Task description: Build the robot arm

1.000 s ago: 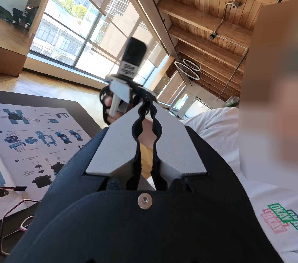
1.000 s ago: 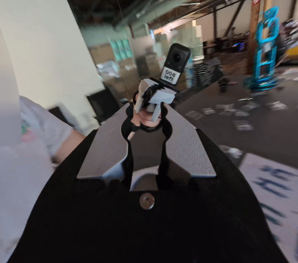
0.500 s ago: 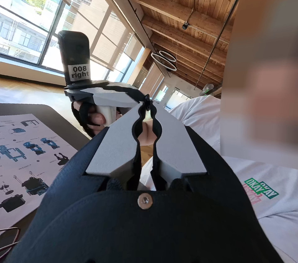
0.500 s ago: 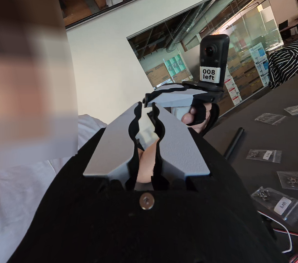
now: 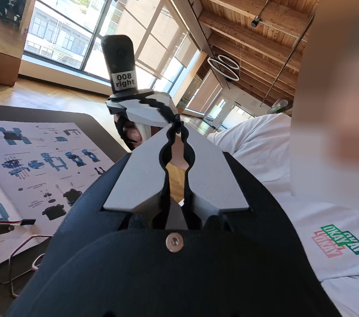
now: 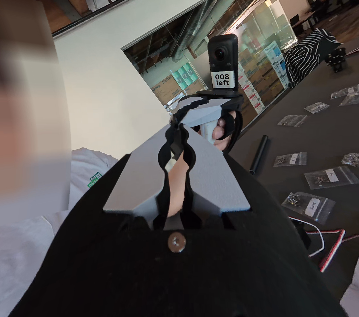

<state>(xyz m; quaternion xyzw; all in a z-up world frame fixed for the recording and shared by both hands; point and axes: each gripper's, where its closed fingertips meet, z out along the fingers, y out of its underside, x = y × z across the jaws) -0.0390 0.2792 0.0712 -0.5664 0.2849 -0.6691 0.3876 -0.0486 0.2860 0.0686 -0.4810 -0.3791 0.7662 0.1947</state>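
Observation:
Both grippers are held up in the air in front of a person in a white shirt [image 5: 252, 142], pointing at each other. In the left wrist view my left gripper [image 5: 177, 126] is shut and empty. Its tip touches the tip of the right gripper [image 5: 175, 118], which carries a black camera [image 5: 119, 62]. In the right wrist view my right gripper [image 6: 175, 126] is shut and empty. It meets the tip of the left gripper [image 6: 174, 120], which has its own camera [image 6: 223, 62]. A hand [image 6: 220, 128] grips the left gripper's handle.
A dark table [image 6: 291, 142] lies below. On it are a printed parts sheet [image 5: 38, 161], a servo cable [image 5: 21, 222], several small plastic bags of hardware [image 6: 308, 206], a black tube [image 6: 259, 154], a red-white-black wire [image 6: 330, 239] and a striped cloth [image 6: 310, 58]. Only a small space, under 4 cm, lies between the two pairs of fingers.
A second ago the grippers faced each other a little apart and the right jaws stood slightly open. They have come together tip to tip and the right jaws have closed.

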